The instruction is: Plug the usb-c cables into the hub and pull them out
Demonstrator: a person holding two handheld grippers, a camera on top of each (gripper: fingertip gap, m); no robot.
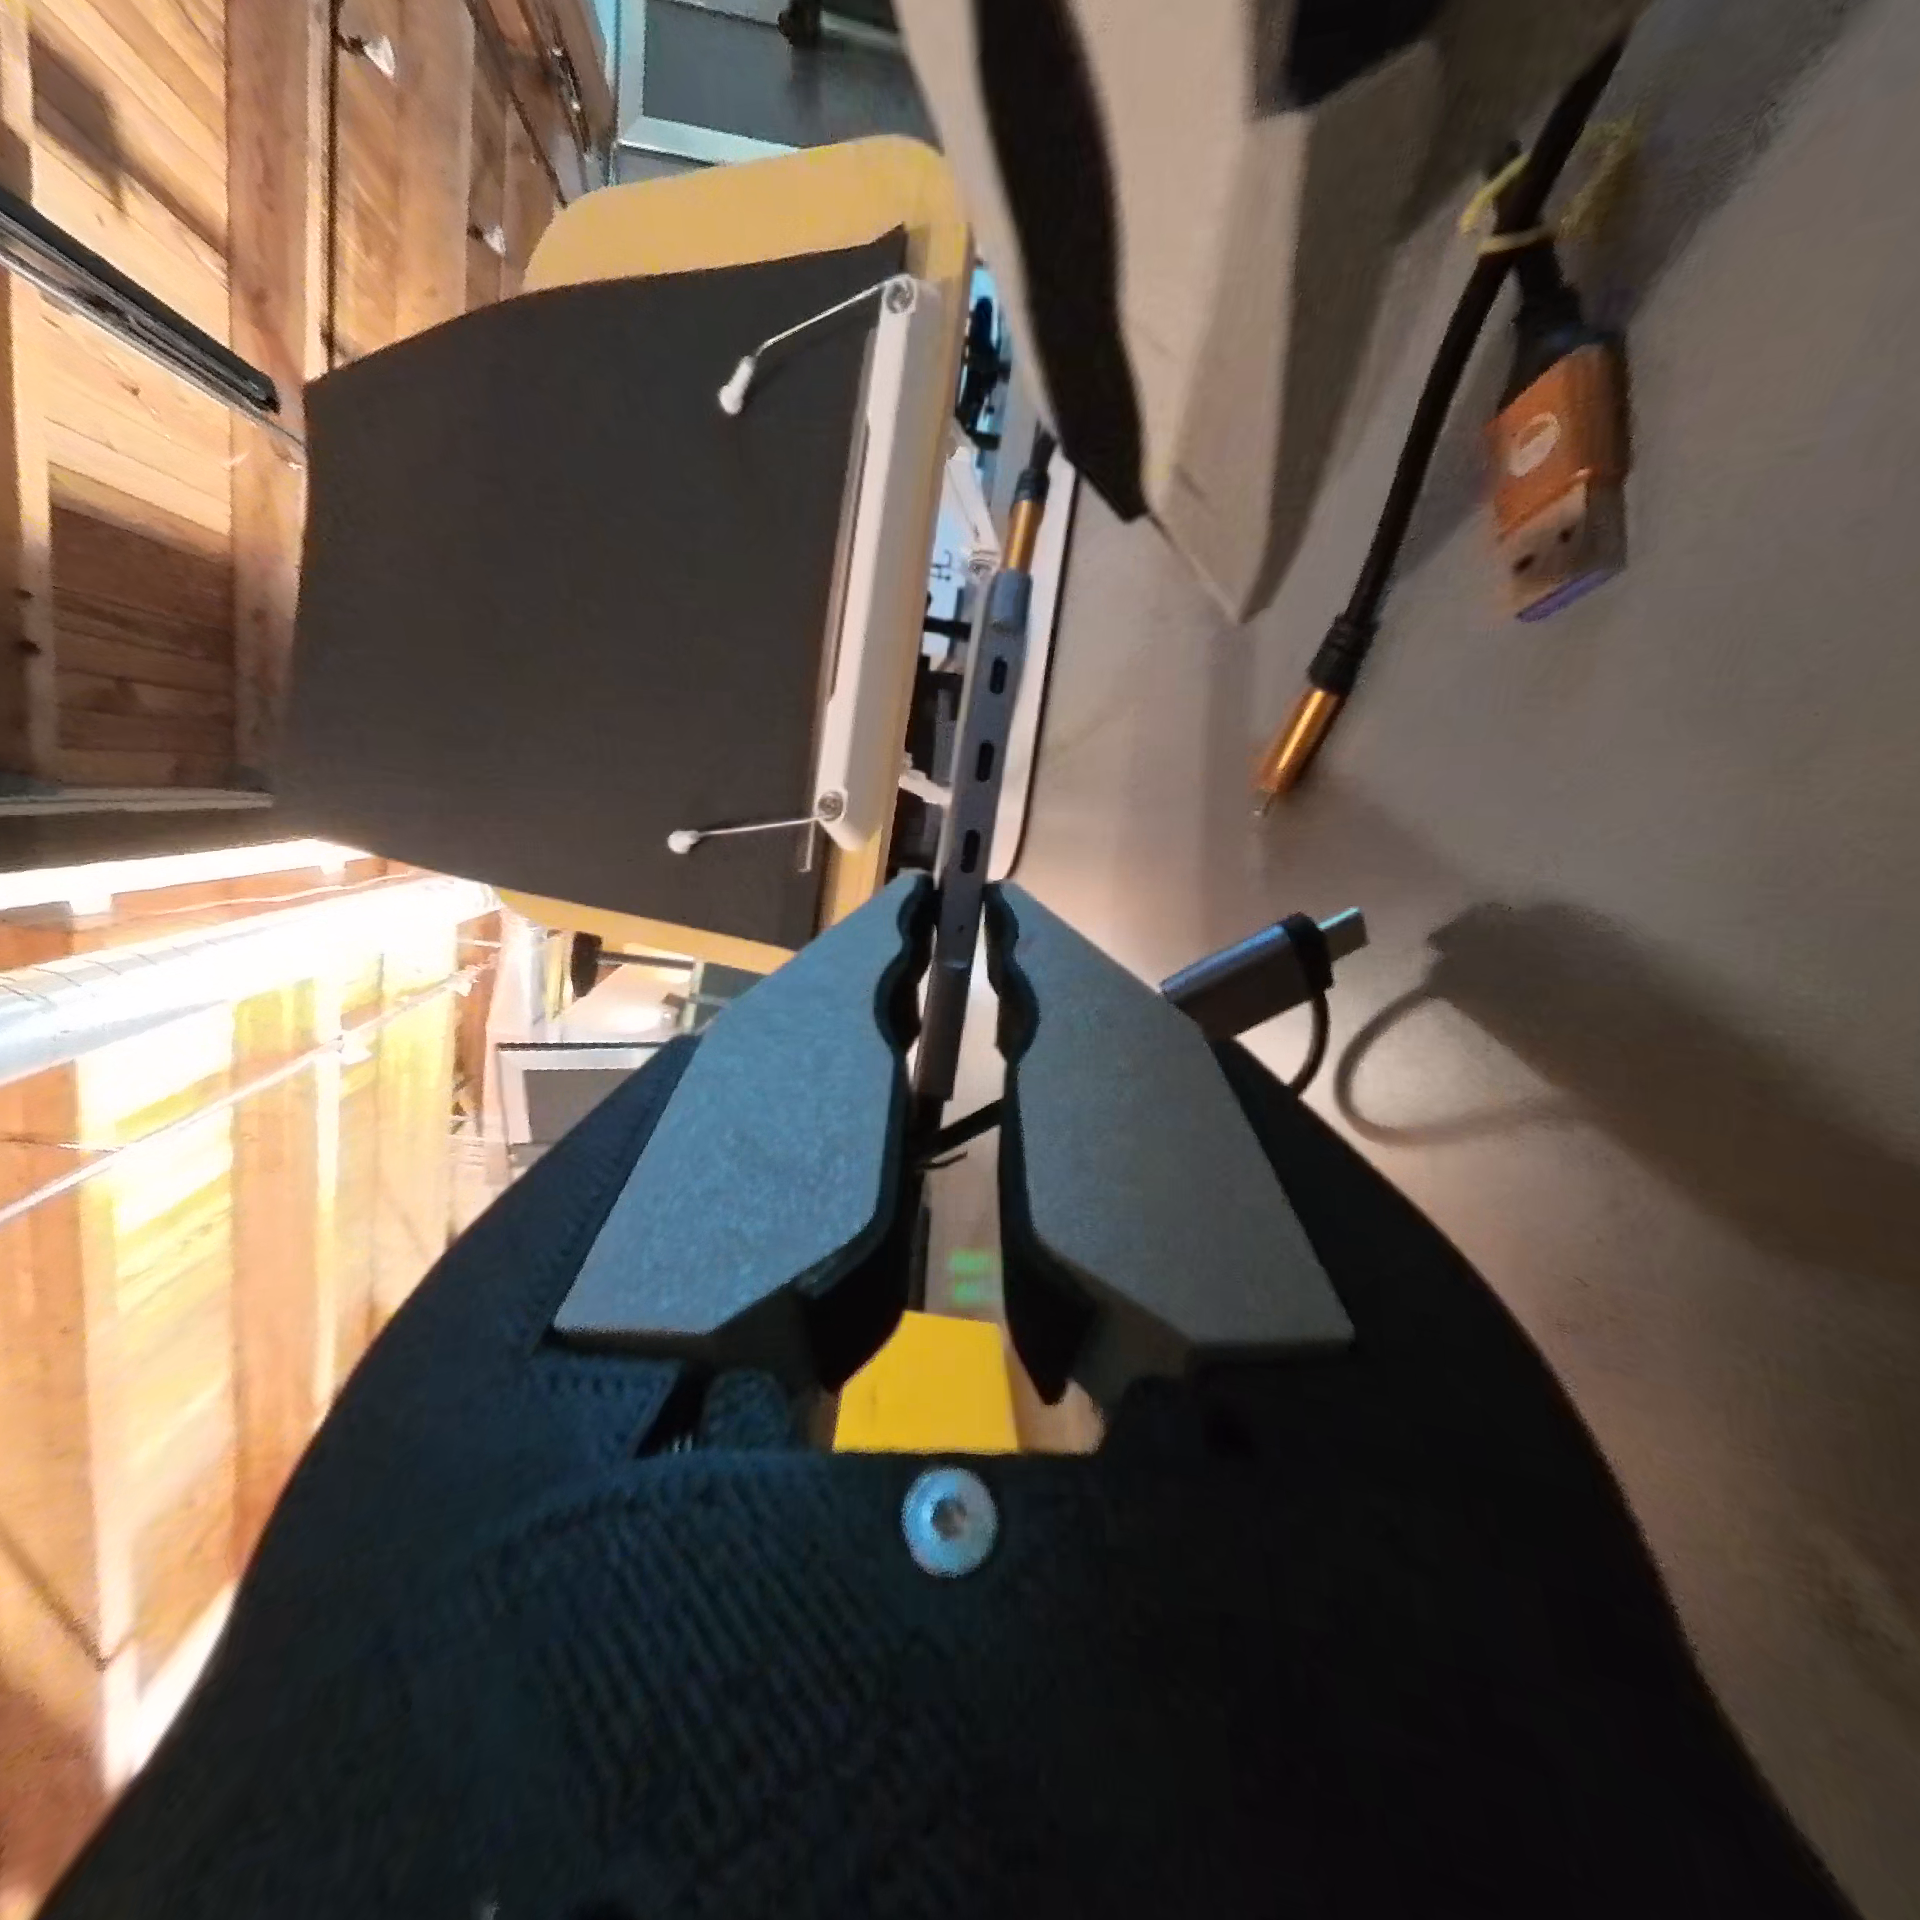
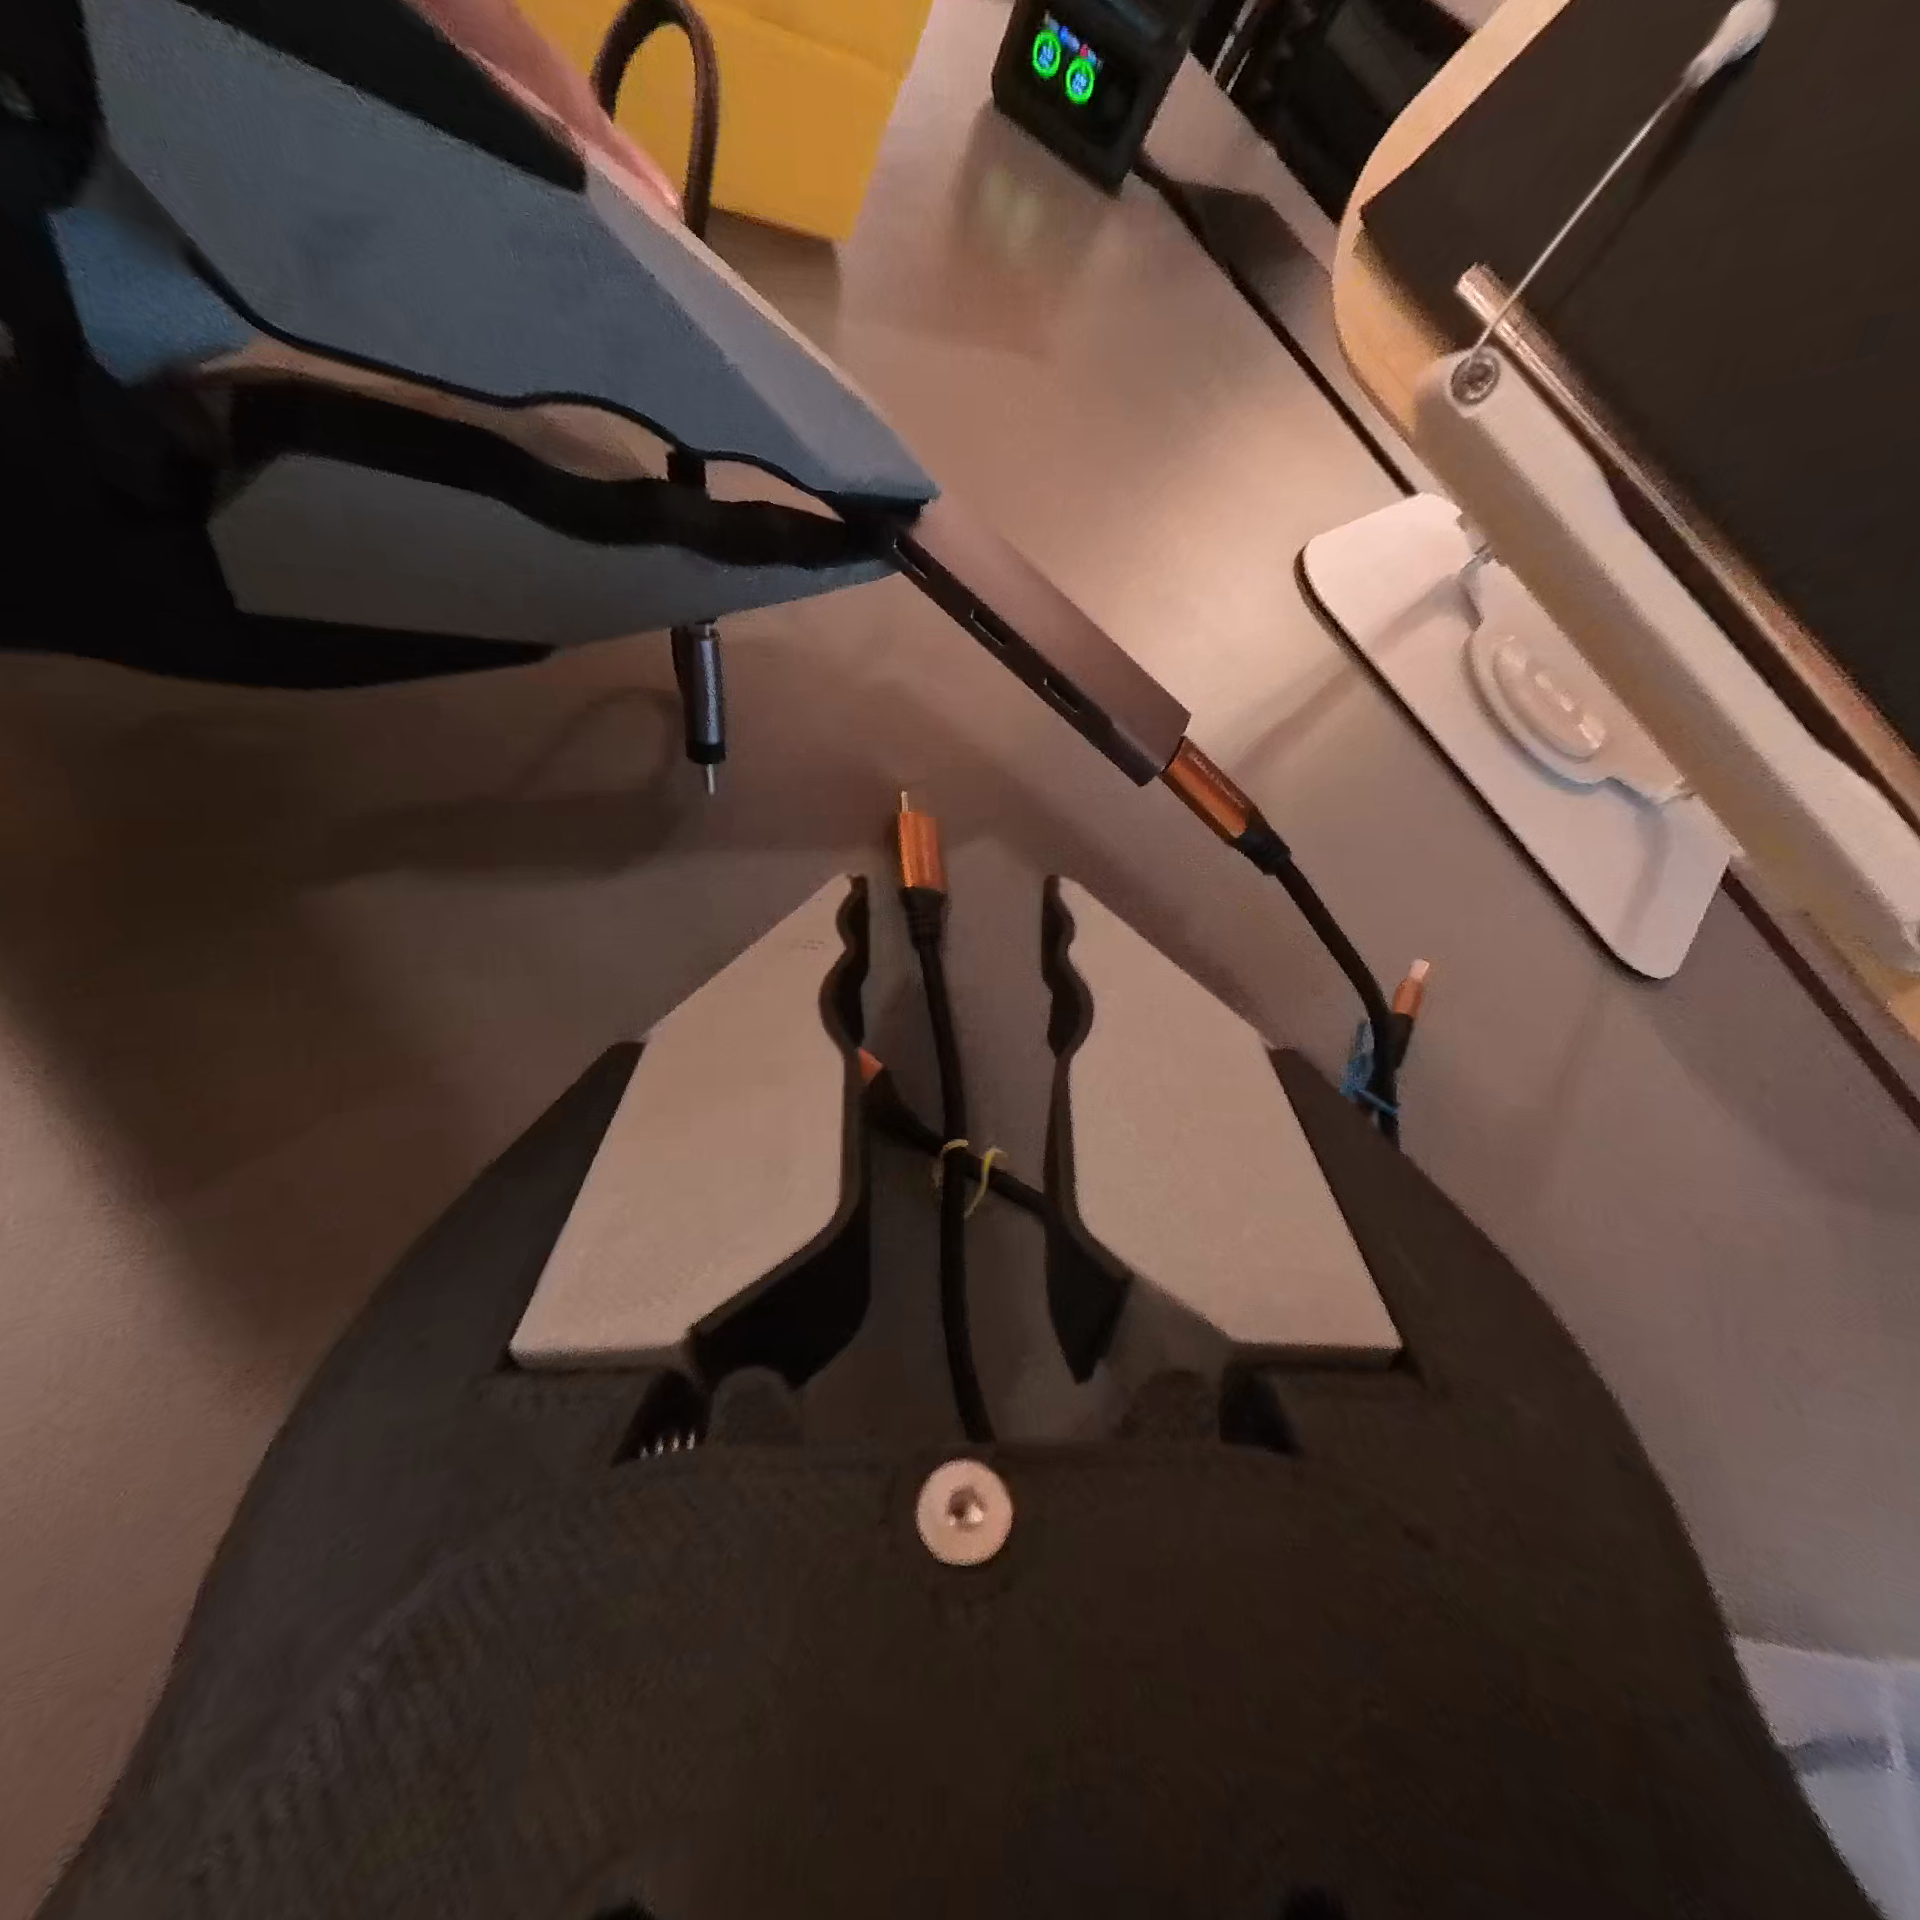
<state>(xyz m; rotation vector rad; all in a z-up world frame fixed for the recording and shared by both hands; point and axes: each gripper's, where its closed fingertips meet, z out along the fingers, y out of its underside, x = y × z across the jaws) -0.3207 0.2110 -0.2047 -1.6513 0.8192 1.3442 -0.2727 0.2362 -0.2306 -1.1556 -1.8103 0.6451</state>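
Your left tool [image 1: 954, 894] pinches the grey USB-C hub [image 2: 1049, 644], held edge-up off the tabletop [image 2: 312, 935] | one orange-collared cable [image 2: 1210, 795] sits plugged in its far end | your right tool [image 2: 951, 894] gapes wide, holding nothing, straddling a loose orange USB-C plug [image 2: 916, 847] at 12 o'clock.

Left wrist view: rolled sideways, close along the left gripper [image 1: 956, 894], table [image 1: 1558, 1247] standing as a wall at right. Right wrist view: upright, low over the table [image 2: 312, 935], facing forward. Shared by both: hub [image 1: 982, 748] [image 2: 1049, 634], left gripper [image 2: 894, 530], black panel [image 1: 571, 582] [image 2: 1714, 260].
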